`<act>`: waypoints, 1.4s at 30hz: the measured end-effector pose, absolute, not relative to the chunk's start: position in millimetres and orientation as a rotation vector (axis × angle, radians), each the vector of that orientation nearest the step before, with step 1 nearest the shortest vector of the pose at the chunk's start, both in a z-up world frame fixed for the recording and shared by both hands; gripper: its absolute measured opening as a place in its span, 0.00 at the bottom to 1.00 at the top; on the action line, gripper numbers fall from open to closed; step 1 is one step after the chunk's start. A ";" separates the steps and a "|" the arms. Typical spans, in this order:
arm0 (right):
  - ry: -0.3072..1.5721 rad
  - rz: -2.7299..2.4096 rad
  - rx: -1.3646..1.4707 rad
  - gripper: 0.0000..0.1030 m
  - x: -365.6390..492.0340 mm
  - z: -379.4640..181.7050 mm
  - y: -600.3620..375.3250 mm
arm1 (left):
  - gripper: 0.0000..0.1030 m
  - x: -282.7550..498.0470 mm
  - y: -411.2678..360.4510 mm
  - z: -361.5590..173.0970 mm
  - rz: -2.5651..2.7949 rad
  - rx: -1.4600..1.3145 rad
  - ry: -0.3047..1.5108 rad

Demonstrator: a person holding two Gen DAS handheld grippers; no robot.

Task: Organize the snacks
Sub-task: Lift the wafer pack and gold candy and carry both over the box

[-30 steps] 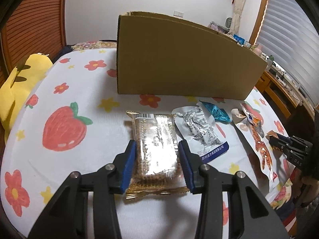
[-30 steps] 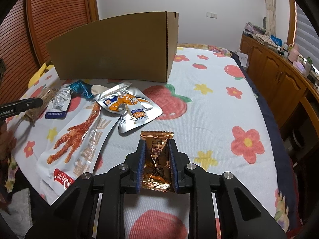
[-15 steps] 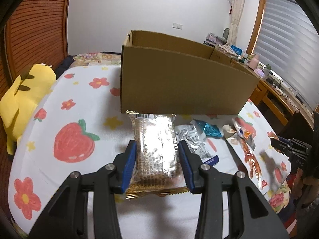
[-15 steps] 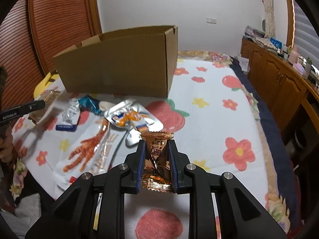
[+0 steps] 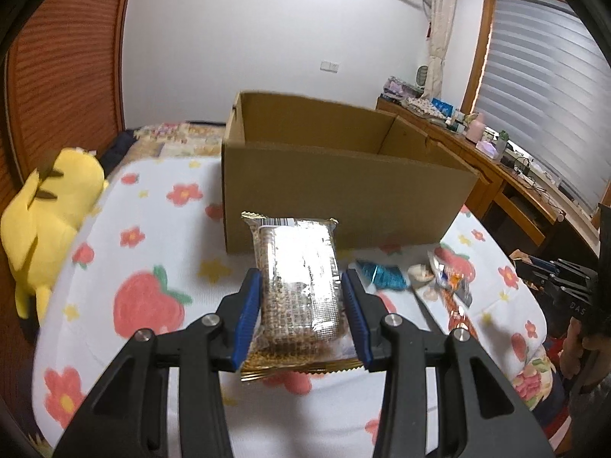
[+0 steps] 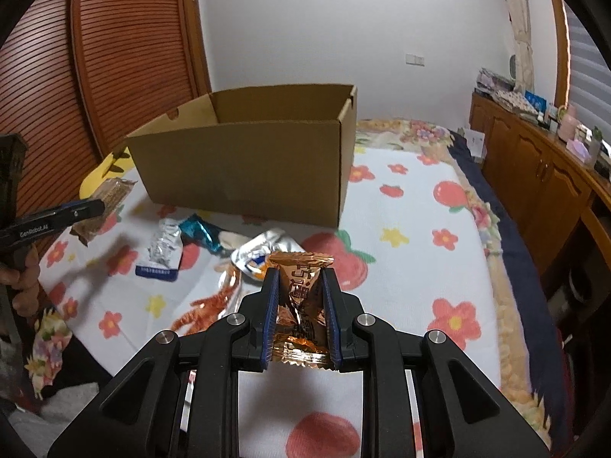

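Observation:
My left gripper (image 5: 301, 290) is shut on a clear-wrapped brown cracker pack (image 5: 298, 278) and holds it above the bed, in front of the open cardboard box (image 5: 343, 191). My right gripper (image 6: 299, 286) is shut on a small orange foil snack packet (image 6: 301, 305), also lifted, short of the box (image 6: 244, 168). Loose snacks lie on the flowered sheet: a silver pouch with a blue end (image 6: 162, 250), a teal wrapper (image 6: 200, 233), a silver-orange pouch (image 6: 259, 253) and a long bag printed with chicken feet (image 6: 206, 307).
A yellow plush toy (image 5: 46, 217) lies at the bed's left edge. Wooden cabinets with clutter (image 6: 542, 160) run along the right wall. A slatted wooden door (image 6: 126, 57) stands behind the box. The left gripper shows in the right wrist view (image 6: 82, 208).
Both grippers have risen with their snacks off the bed. The box top opening has come into view in both views, and the loose snacks look farther below.

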State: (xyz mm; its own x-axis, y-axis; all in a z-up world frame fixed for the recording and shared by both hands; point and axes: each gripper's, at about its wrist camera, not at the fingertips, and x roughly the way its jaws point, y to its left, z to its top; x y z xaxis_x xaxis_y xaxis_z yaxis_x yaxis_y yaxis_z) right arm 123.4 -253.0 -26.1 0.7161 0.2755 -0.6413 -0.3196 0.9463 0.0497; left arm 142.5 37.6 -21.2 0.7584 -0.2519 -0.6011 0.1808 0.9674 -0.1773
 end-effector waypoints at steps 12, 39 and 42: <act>0.567 0.354 -0.154 0.19 160.1 33.3 -224.3 | 0.40 183.3 18.5 52.3 -0.270 0.000 0.542; 0.620 0.383 -0.163 0.19 267.3 48.5 -170.9 | 0.41 280.1 -3.7 75.4 -0.265 -0.016 0.609; 0.645 0.362 -0.170 0.19 279.5 40.1 -169.1 | 0.41 289.8 -4.3 54.8 -0.256 -0.017 0.656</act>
State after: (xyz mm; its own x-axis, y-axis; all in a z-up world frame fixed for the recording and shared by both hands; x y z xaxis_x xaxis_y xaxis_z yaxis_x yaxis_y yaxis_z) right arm 279.5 -169.1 40.1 0.7391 0.2760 -0.6145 -0.3806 0.9237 -0.0428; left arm 289.8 -4.3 54.8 0.7622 -0.2404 -0.6010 0.2297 0.9685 -0.0962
